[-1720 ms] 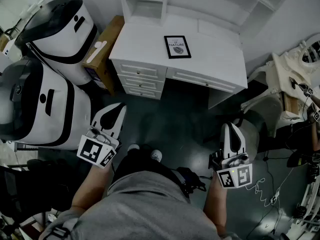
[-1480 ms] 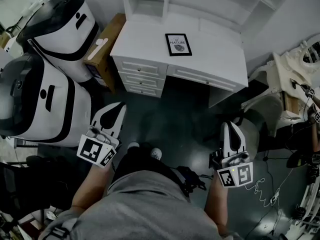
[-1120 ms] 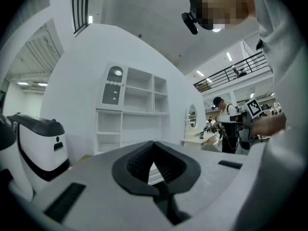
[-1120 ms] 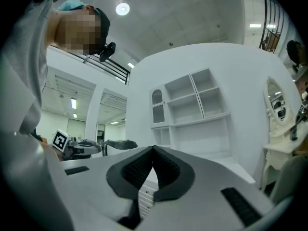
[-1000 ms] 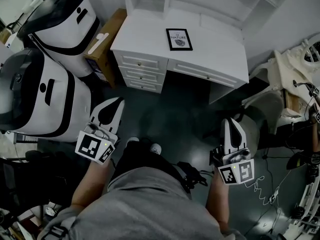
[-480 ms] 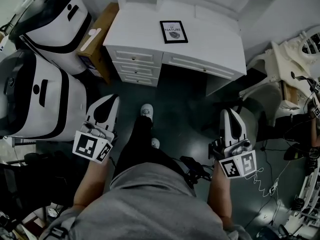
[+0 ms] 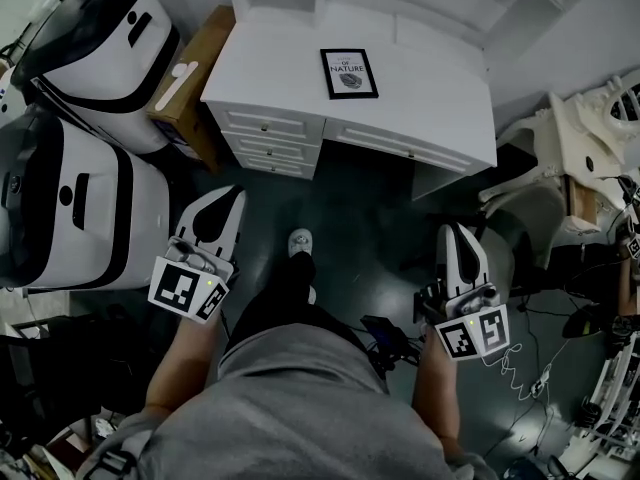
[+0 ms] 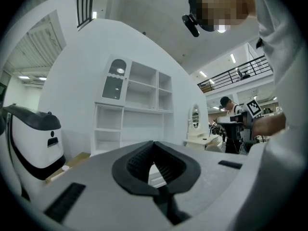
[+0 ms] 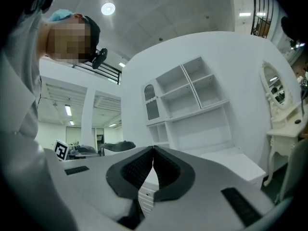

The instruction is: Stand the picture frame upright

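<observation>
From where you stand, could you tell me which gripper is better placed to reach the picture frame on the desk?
Left, marginally. The picture frame lies flat on the desk; both grippers are short of it, jaws shut and empty. The left gripper sits slightly nearer than the right gripper.

White desk (image 7: 268, 68) bears picture frame (image 7: 349, 73), seemingly flat.

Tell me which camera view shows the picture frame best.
The head view: the picture frame lies flat, face up, on the white desk, fully in sight from above. The left gripper view and the right gripper view look level toward the desk, and no frame can be made out in either.
</observation>
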Tool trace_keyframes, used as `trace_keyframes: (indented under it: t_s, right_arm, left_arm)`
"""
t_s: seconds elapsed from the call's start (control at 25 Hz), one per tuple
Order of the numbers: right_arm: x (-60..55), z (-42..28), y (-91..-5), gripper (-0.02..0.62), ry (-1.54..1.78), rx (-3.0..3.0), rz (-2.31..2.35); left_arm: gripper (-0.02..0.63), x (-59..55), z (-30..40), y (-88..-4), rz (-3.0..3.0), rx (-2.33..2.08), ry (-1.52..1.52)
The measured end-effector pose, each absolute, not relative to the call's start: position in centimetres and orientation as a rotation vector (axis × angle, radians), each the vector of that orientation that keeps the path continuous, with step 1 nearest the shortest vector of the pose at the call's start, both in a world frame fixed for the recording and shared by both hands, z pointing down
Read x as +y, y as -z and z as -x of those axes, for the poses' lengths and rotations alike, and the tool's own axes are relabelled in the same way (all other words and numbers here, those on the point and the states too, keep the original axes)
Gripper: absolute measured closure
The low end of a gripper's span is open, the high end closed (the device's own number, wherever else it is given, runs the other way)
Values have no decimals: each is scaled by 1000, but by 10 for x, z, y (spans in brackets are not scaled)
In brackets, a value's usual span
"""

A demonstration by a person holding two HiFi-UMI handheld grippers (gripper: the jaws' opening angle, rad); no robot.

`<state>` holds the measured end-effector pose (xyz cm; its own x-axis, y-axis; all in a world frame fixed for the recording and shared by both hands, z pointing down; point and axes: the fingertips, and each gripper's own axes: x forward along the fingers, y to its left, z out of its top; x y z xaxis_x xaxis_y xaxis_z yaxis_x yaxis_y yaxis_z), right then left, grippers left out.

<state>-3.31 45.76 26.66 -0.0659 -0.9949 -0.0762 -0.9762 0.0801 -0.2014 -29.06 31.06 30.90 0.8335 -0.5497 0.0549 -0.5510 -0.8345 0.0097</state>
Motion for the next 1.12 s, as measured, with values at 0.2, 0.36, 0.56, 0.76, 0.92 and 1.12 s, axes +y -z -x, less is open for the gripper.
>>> trace_keyframes:
  t_s: [0.2, 0.36, 0.56, 0.76, 0.92, 1.12]
  right_arm:
    - [422, 16, -269, 569, 160, 2147, 1983]
    - [392, 3, -268, 569, 163, 2151, 1965]
    - [358, -14, -266, 569, 170, 2150, 1959]
    - [323, -34, -265, 569, 172, 2143, 1966]
    - [298, -46, -265, 569, 172, 2127, 1974]
    - [270, -58, -265, 569, 171, 2109, 1970]
  left_arm:
    - [599, 279, 273, -310, -2982, -899, -97]
    - [598, 250, 257, -307, -2983, -913, -86]
    - [598, 215, 236, -305, -2983, -908, -73]
    - [599, 176, 214, -303, -2990, -894, -61]
    - [598, 146, 199, -301, -3000, -882, -52]
    - [599, 116, 188, -298, -3014, -871, -52]
